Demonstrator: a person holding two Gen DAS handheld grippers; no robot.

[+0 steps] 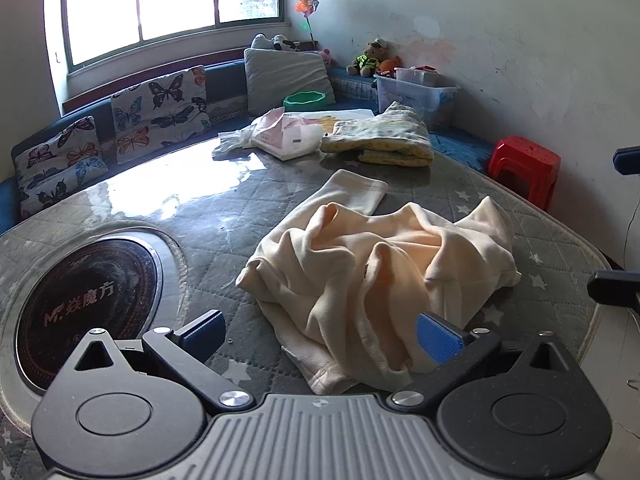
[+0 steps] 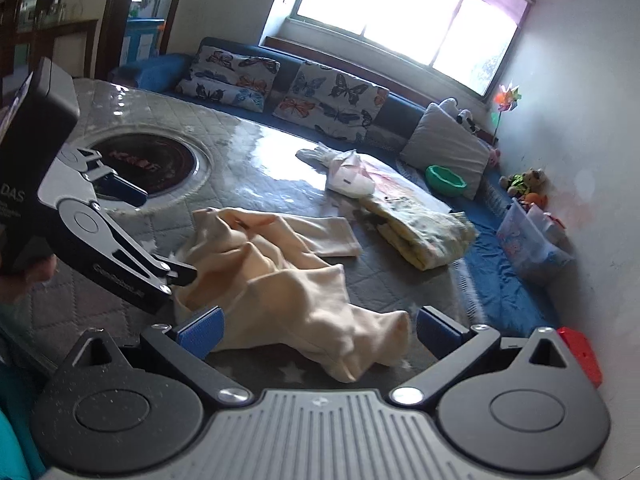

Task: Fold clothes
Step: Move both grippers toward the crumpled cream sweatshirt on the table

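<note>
Garment [image 1: 372, 276] lies crumpled mid-table [image 1: 224, 216]; soft, light, floppy, prob. needs 2-pt pickup at hem/shoulder edges; left gripper [image 1: 320, 332] wide open, empty; right gripper [image 2: 320, 330] likewise, over sleeve end.

Both my grippers looked the same: my left gripper [image 1: 320, 334] and right gripper [image 2: 318, 330] had matte black linkage arms, silver screws at the pivots, blue textured pads [image 1: 438, 338], and a ribbed grey plate in the middle. White lettering ran along the left one's side. My sleeve [image 2: 14, 454] was teal.
</note>
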